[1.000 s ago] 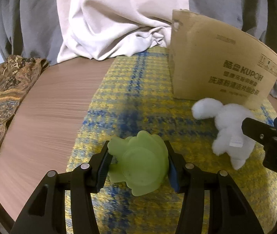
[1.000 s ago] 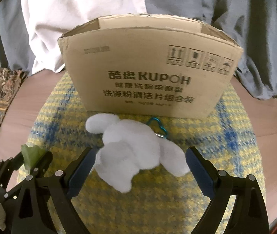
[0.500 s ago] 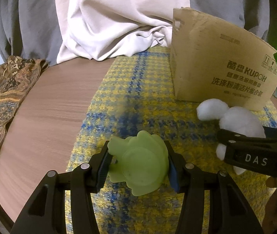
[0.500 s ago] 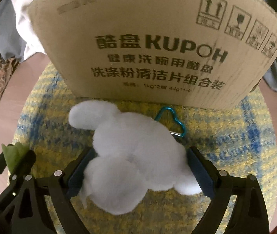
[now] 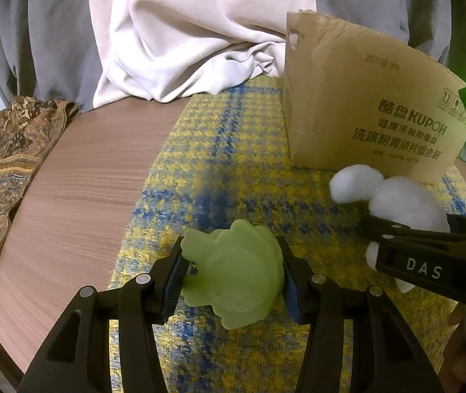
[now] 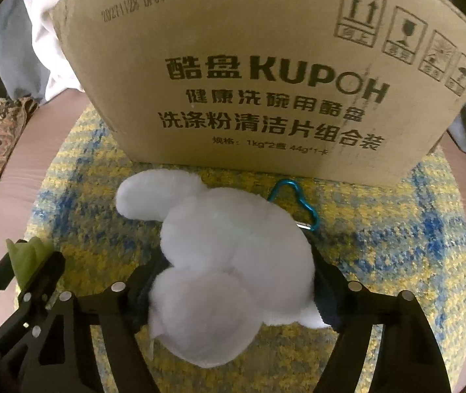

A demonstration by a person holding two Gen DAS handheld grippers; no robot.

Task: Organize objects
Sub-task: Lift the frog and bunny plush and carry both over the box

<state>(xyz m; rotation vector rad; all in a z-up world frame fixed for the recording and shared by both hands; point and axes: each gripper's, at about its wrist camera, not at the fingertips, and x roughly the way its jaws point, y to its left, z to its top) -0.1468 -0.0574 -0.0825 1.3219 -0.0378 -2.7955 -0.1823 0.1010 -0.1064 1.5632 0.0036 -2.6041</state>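
Note:
A pale green frog-like toy (image 5: pixel 236 275) sits between the pads of my left gripper (image 5: pixel 231 249), which is shut on it just above the yellow and blue checked mat (image 5: pixel 233 170). A white plush toy (image 6: pixel 226 229) lies on the mat in front of a cardboard box (image 6: pixel 265 65). My right gripper (image 6: pixel 237 268) straddles the plush; its jaws are closing and both pads press into the plush's sides. A blue heart-shaped carabiner (image 6: pixel 295 193) pokes out from behind the plush. In the left wrist view the right gripper's finger (image 5: pixel 413 258) crosses the plush (image 5: pixel 403 203).
The mat lies on a round wooden table (image 5: pixel 85 190). White and grey cloth (image 5: pixel 183 32) hangs behind the table. A patterned brown cloth (image 5: pixel 3 163) drapes over the table's left edge. The box (image 5: pixel 363 114) stands open-topped at the back right.
My right gripper came down and forward over the white plush and its jaws narrowed onto it. The left gripper stayed put with the green toy.

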